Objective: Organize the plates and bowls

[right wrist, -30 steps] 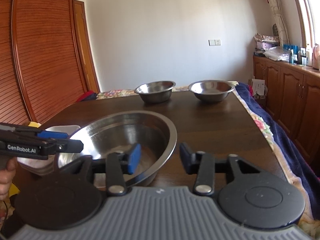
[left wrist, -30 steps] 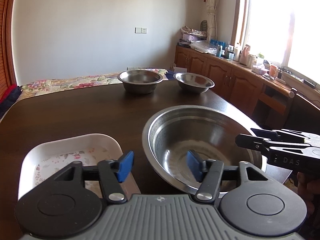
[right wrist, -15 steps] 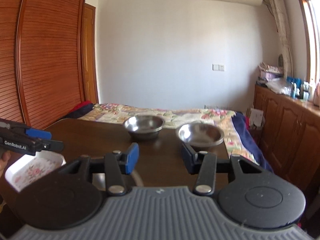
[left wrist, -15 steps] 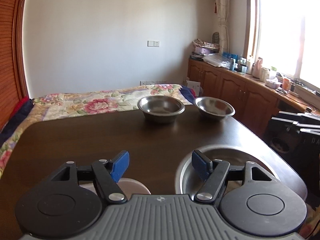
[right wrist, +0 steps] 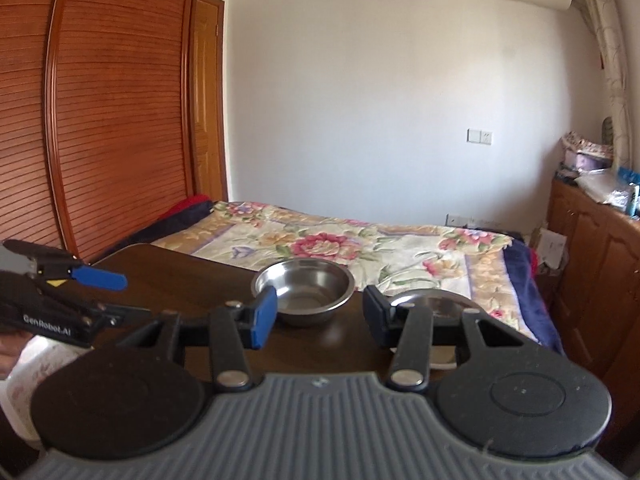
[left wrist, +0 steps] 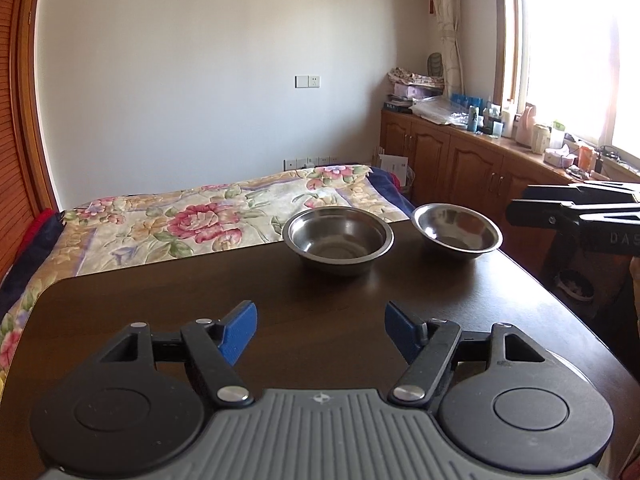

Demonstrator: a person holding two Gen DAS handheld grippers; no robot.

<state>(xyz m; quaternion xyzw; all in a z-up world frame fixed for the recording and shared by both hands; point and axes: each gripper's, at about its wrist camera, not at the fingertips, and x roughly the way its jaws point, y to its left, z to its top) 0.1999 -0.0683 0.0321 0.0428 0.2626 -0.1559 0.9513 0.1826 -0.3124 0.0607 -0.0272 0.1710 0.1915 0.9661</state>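
- Two steel bowls stand on the dark wooden table (left wrist: 160, 300), at its far end, next to the flowered bedspread (left wrist: 192, 220) beyond
- Deeper bowl (left wrist: 338, 236) with the flat bottom is nearer the table's middle line; the shallower bowl (left wrist: 456, 230) sits just beside it, toward the table's window-side edge, apart from it
- Left gripper (left wrist: 318, 330) hovers over the table's near part, its blue-padded fingers (left wrist: 240, 328) spread wide with nothing between them
- Right gripper (right wrist: 318, 312) is likewise held above the table, jaws apart and empty; in its own view the deeper bowl shows between the fingers and the shallower bowl is partly hidden behind the right finger
- From the left wrist view the right gripper shows side-on past the table's window-side edge
- From the right wrist view the left gripper shows side-on over the table's wardrobe-side edge, with part of a hand (right wrist: 10, 354) behind it
- White flowered dish (right wrist: 28, 372) lies at the table's near wardrobe-side corner, mostly hidden by the gripper body
- Sliver of a steel rim (left wrist: 576, 372) shows at the table's near window-side edge, behind the left gripper's body
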